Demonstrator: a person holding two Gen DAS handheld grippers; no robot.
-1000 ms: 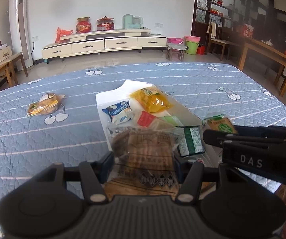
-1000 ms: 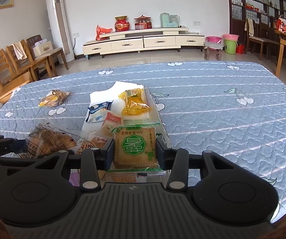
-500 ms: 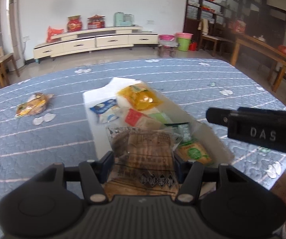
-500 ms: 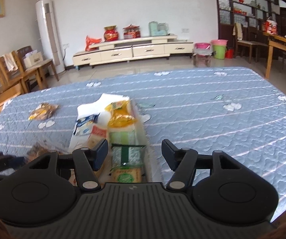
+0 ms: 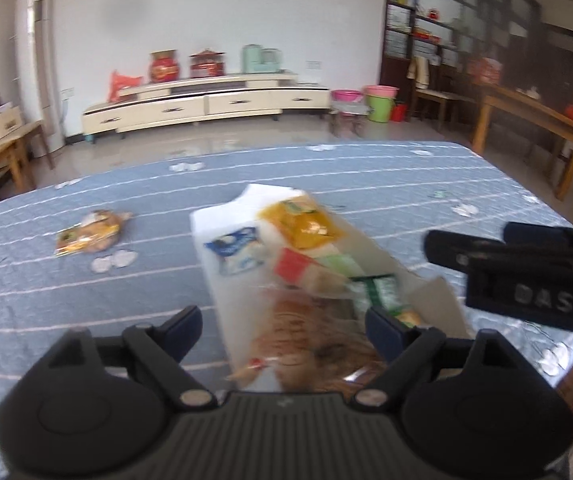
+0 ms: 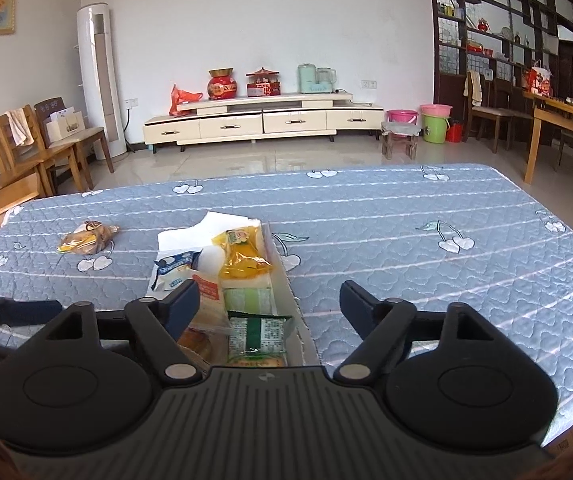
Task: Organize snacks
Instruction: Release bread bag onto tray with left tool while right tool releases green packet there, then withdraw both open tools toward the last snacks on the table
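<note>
A white open box (image 5: 222, 300) lies on the blue quilted table (image 6: 406, 240) and holds several snack packets: a yellow one (image 6: 242, 256), a blue-white one (image 6: 174, 270) and a red-white one (image 6: 206, 292). My left gripper (image 5: 282, 330) hangs over the box's near end, its jaws opening. A blurred brown bread packet (image 5: 306, 332) lies loose between them, untouched by the pads. My right gripper (image 6: 270, 304) is also opening, with nothing pressed between its fingers. Just below it, a green-and-white packet (image 6: 256, 336) rests in the box.
One more wrapped bread snack (image 6: 86, 237) lies loose on the cloth, left of the box. Wooden chairs (image 6: 14, 160) stand off the table's left side and a wooden table (image 6: 566, 120) off its right. A low cabinet (image 6: 262, 120) lines the far wall.
Both grippers have let go. The right one opened and the green packet dropped into the box. The left one spread its jaws off the brown bread packet in the last half second.
</note>
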